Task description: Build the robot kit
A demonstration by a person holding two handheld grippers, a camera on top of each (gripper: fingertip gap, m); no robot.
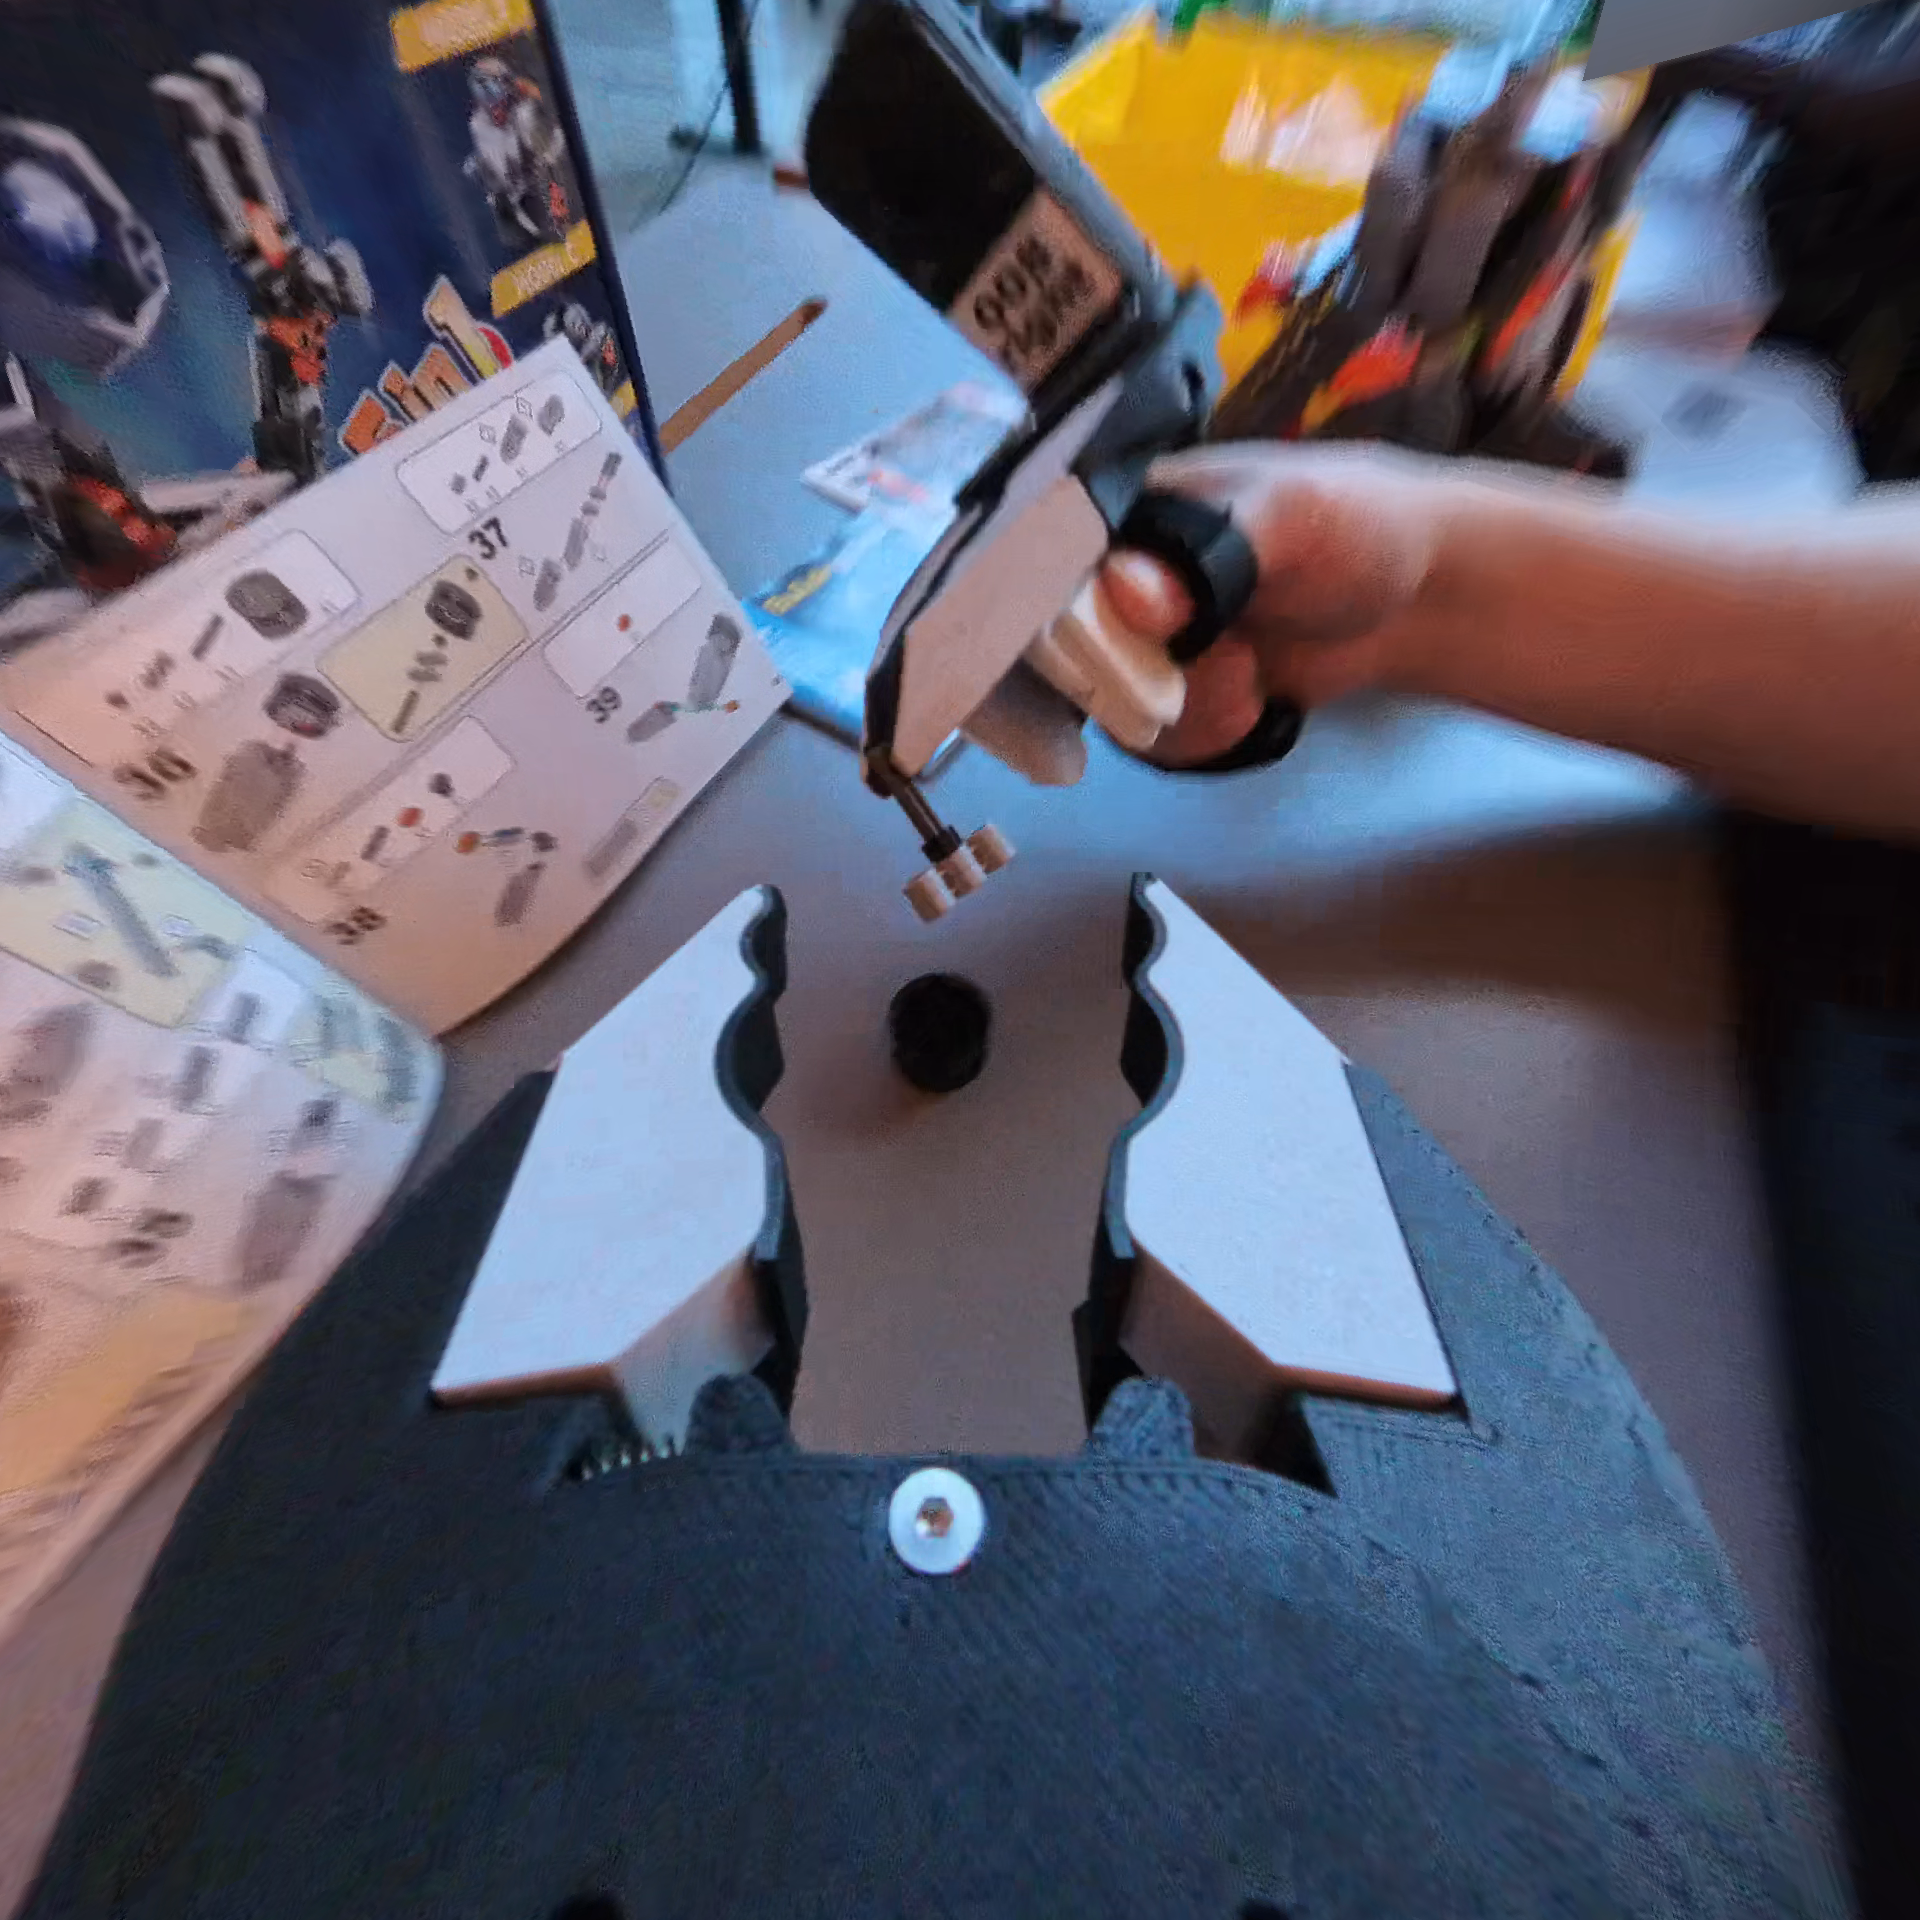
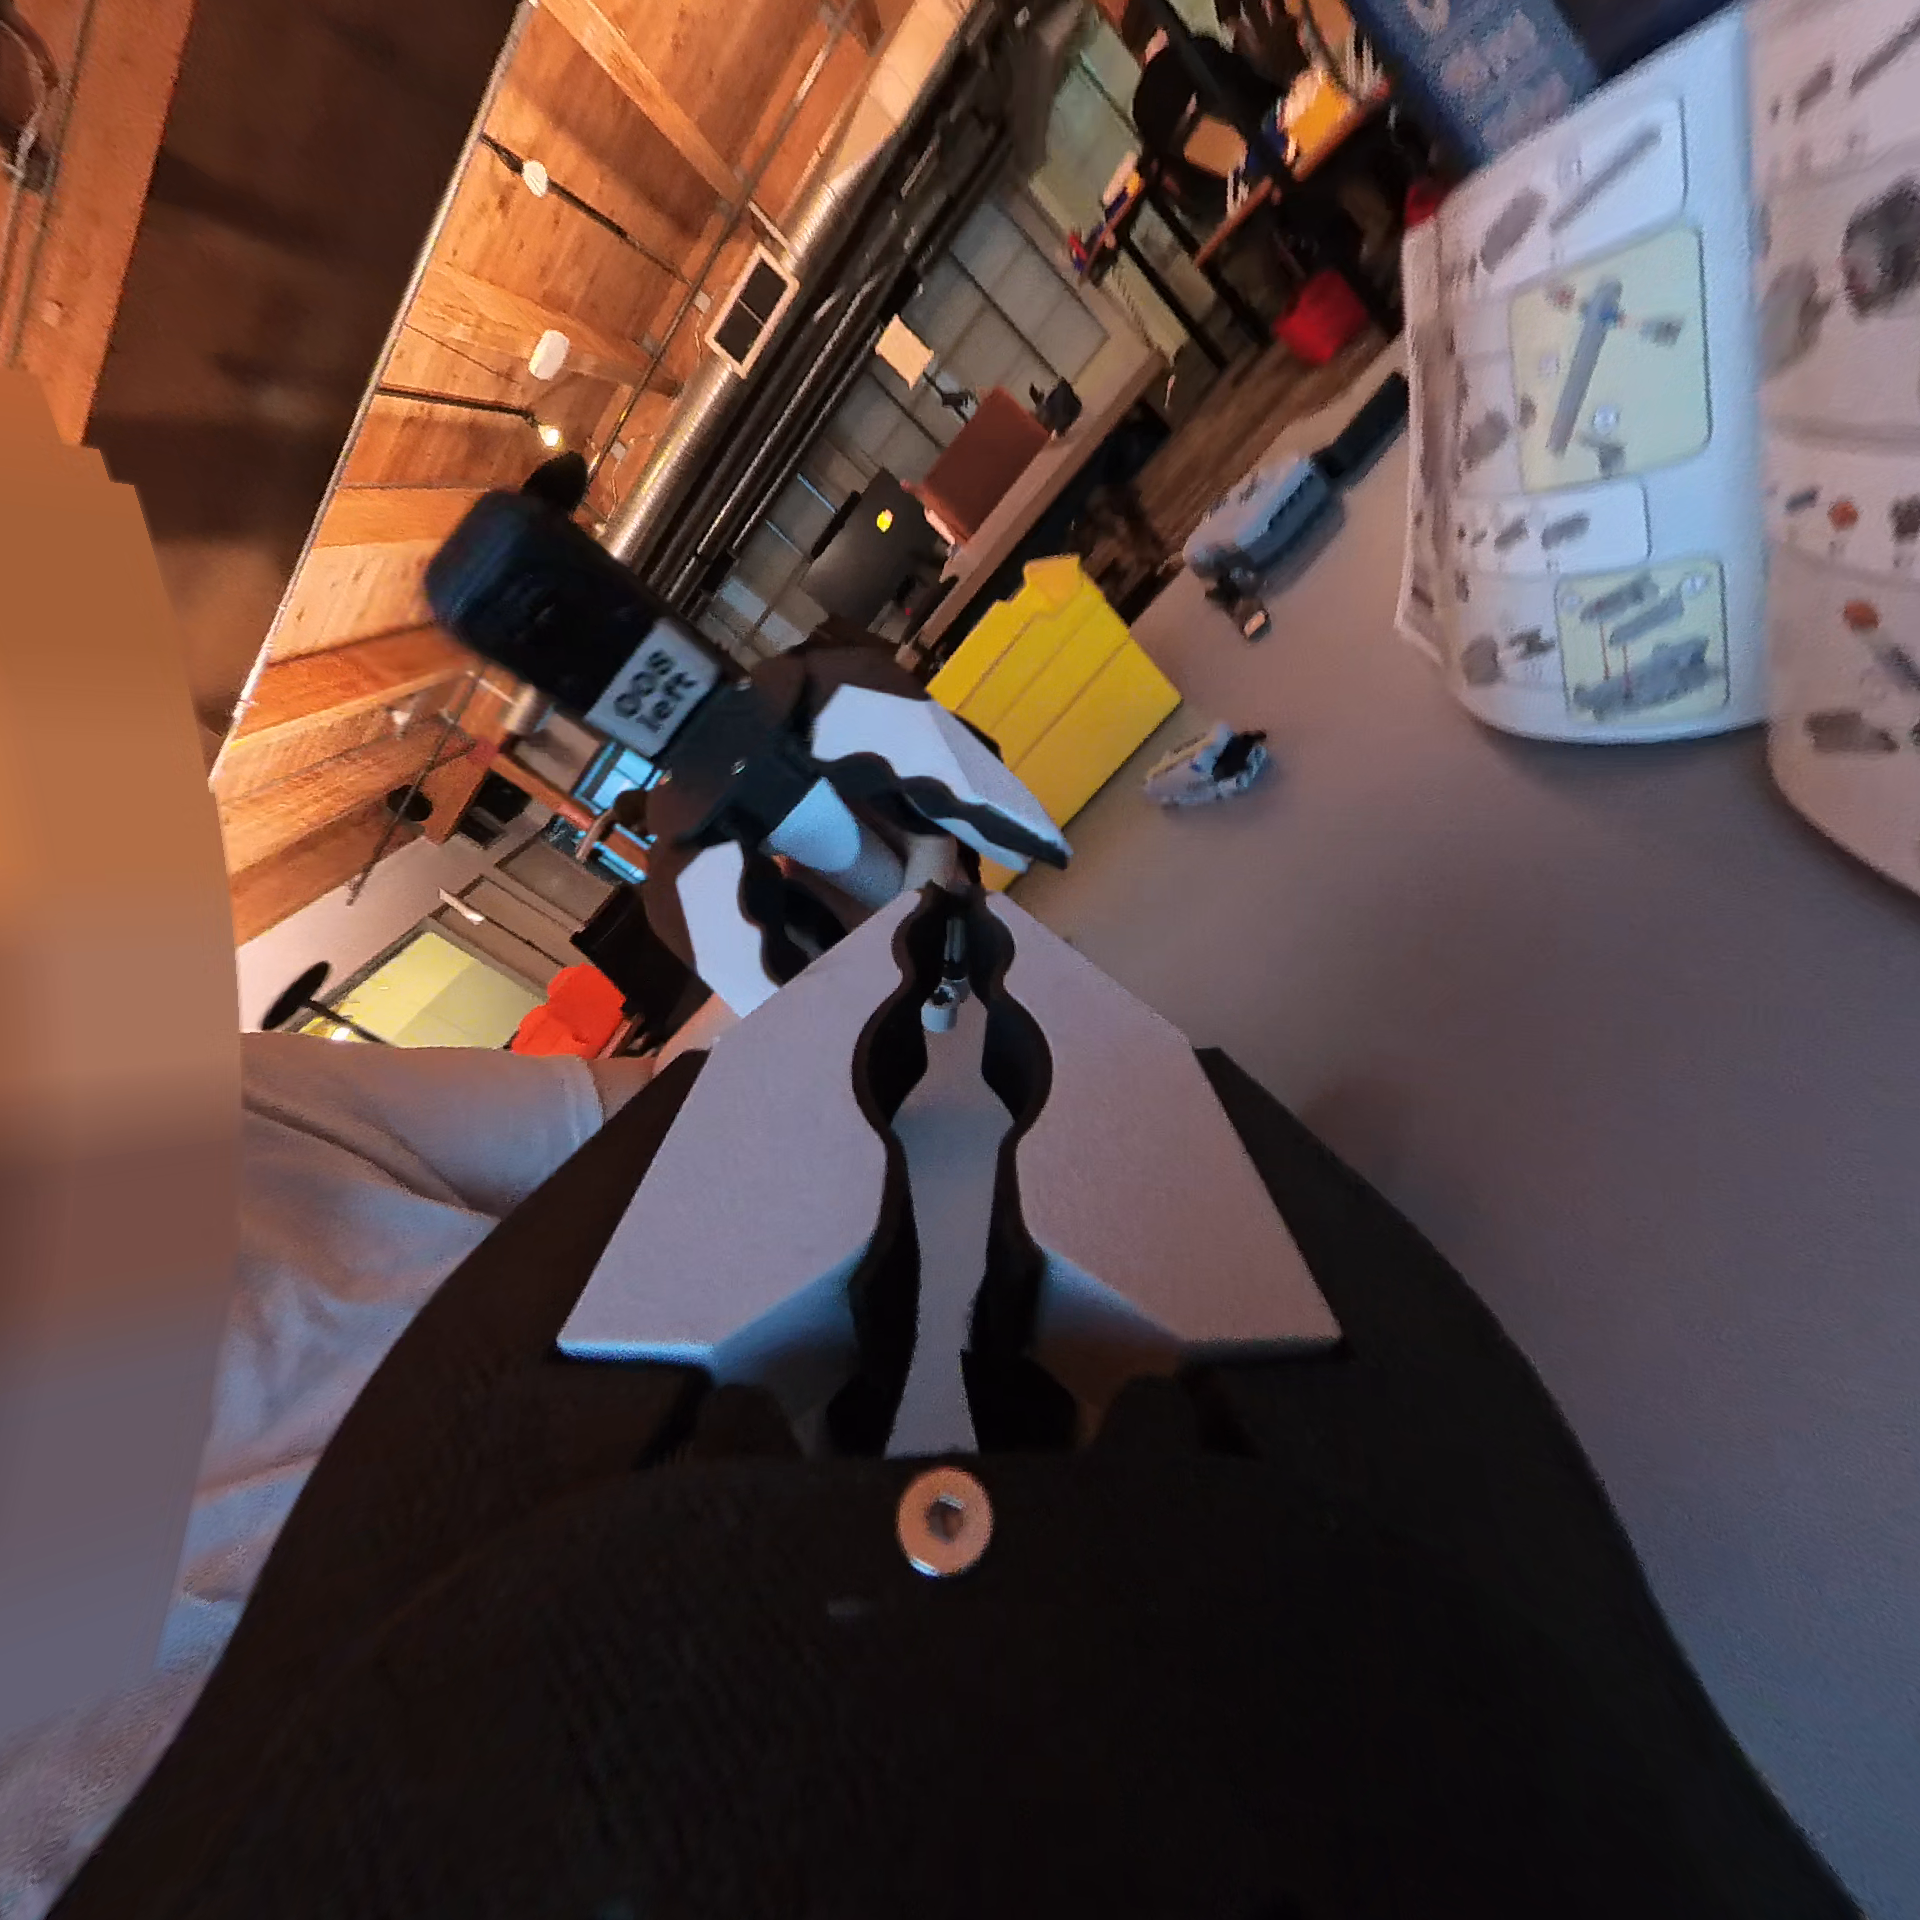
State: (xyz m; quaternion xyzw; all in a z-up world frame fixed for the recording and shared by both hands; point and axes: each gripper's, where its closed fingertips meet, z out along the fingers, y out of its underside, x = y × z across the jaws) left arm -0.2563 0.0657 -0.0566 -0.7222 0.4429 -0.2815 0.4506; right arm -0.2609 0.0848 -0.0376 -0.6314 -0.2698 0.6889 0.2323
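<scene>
My left gripper point(image 1: 954, 902) is open over the brown table point(image 1: 1351, 1039). A small black tyre-like round part point(image 1: 938, 1032) lies on the table just ahead, between the lines of its two fingers. My right gripper point(image 2: 951, 920), held by a hand point(image 1: 1299, 592), is shut on a thin black axle with a light grey cross piece on its end point(image 1: 956, 868). It holds this piece in the air just above the tyre and my left fingertips. The axle point(image 2: 948, 971) shows between the right fingers. The open left gripper point(image 2: 914, 800) shows beyond them.
An open instruction booklet point(image 1: 416, 665) leans against a toy box point(image 1: 260, 260) at the left. A yellow bin point(image 1: 1247, 135) and a dark built model point(image 1: 1455, 312) stand at the back right. A blue leaflet point(image 1: 831, 623) lies behind. Small grey assemblies point(image 2: 1210, 764) lie on the table.
</scene>
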